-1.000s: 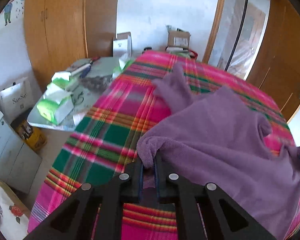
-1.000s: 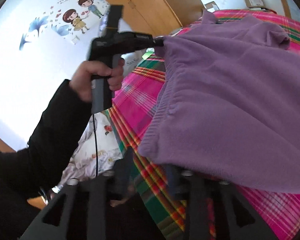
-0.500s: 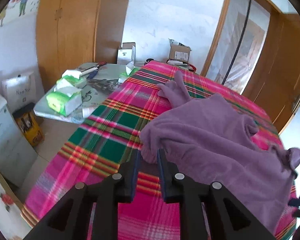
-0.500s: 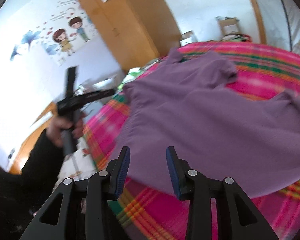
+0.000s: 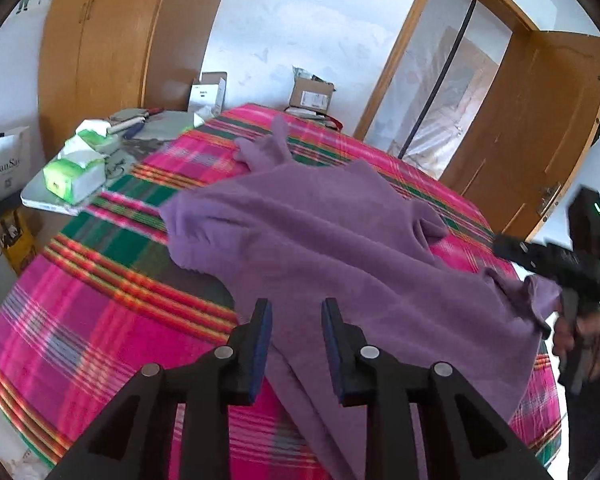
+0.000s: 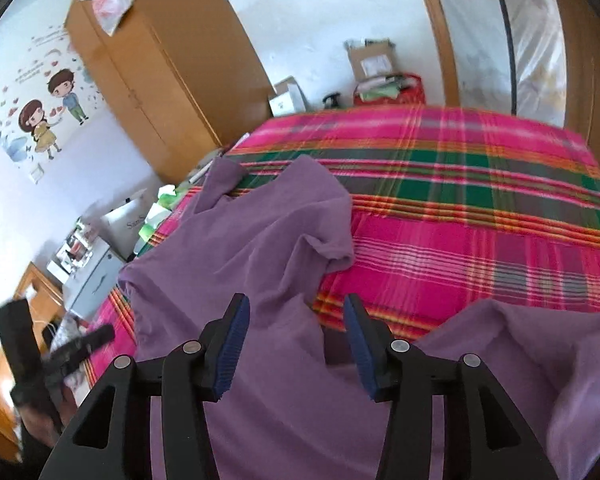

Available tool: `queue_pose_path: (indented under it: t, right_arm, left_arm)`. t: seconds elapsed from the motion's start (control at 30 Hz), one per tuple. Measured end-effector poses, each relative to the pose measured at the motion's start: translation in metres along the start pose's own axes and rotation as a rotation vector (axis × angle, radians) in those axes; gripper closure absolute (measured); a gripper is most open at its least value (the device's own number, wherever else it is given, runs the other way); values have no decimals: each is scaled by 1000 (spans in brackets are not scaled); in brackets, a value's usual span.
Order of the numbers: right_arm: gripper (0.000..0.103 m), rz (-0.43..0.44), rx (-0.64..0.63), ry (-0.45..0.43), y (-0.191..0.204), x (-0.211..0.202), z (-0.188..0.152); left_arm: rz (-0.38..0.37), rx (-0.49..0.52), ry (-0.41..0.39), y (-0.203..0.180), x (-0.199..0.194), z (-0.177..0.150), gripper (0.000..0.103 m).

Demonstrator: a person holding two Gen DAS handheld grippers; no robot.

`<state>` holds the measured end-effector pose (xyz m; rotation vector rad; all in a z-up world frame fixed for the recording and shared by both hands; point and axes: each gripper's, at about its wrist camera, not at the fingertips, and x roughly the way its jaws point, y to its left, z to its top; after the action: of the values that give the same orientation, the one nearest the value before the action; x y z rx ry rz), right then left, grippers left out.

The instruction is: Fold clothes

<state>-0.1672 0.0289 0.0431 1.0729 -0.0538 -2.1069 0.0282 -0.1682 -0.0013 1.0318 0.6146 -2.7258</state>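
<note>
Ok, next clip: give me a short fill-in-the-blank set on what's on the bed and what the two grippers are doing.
1. The garment spread over the plaid bedspread is ____ in colour.
2. The left gripper has its fingers opening, with ____ pressed between them.
3. The right gripper grips nothing; its fingers are ____.
4. Beside the bed, the green-and-white tissue packs lie on a small ____.

Missing words: purple; nothing; opening; table

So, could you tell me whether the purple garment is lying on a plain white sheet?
No, the purple garment lies spread on a bed cover of bright pink, green and orange plaid, not on white.
</note>
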Motion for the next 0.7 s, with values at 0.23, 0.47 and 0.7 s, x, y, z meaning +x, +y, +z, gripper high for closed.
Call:
queue_pose_path:
  t: [0.23, 0.47, 0.7]
  right_arm:
    - [52, 88, -222, 42, 46, 31, 4]
    - [52, 196, -239, 75, 70, 38, -41]
    - [52, 282, -391, 144, 93, 24, -112]
  left_arm:
    - [43, -57, 28, 12, 3, -14, 77]
    - [128, -101, -36, 51, 12, 25, 74]
    - [76, -110, -15, 81, 44, 60, 69]
